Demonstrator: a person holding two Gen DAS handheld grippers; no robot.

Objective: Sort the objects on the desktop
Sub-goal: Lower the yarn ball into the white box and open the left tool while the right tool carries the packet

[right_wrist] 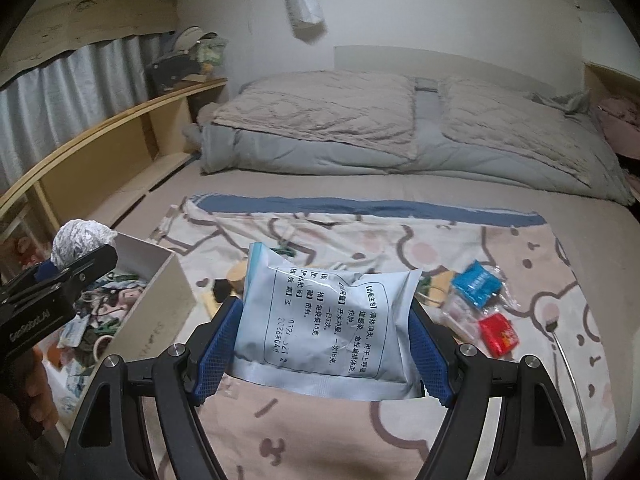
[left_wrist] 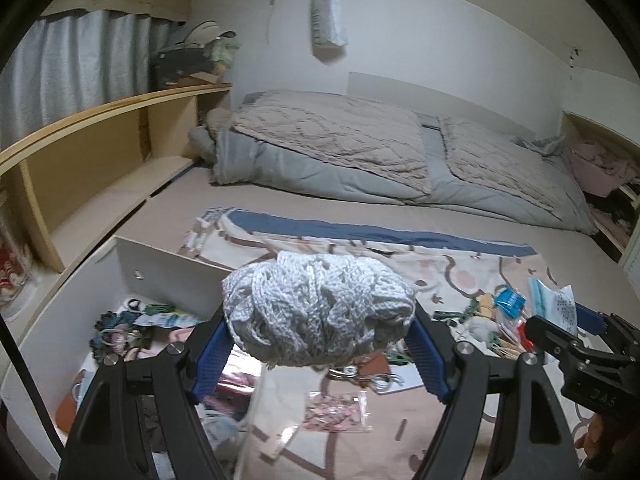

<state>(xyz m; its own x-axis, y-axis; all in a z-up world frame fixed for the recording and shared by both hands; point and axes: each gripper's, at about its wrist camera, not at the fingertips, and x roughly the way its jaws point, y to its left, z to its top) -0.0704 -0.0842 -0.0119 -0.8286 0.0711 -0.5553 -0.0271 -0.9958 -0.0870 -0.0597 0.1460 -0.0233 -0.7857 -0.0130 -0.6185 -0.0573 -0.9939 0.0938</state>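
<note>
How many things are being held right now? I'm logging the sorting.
2. A bundle of white cord in the left gripper, above the white box; a pale blue packet in the right gripper.

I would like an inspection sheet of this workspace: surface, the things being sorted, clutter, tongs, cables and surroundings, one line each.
Surface: patterned cloth spread on a bed.
Job's things: ball of white cord held in the left tongs; pale blue printed sachet held in the right tongs; white box at the left, already holding small items.
Clutter: blue packet, red packet, wooden block and other small bits lying loose on the cloth.
Tongs: both closed on their loads, raised above the cloth.
Cables: nothing seen.
Surroundings: folded quilt behind, wooden shelf and curtain at the left, white bag hanging on the wall.
</note>
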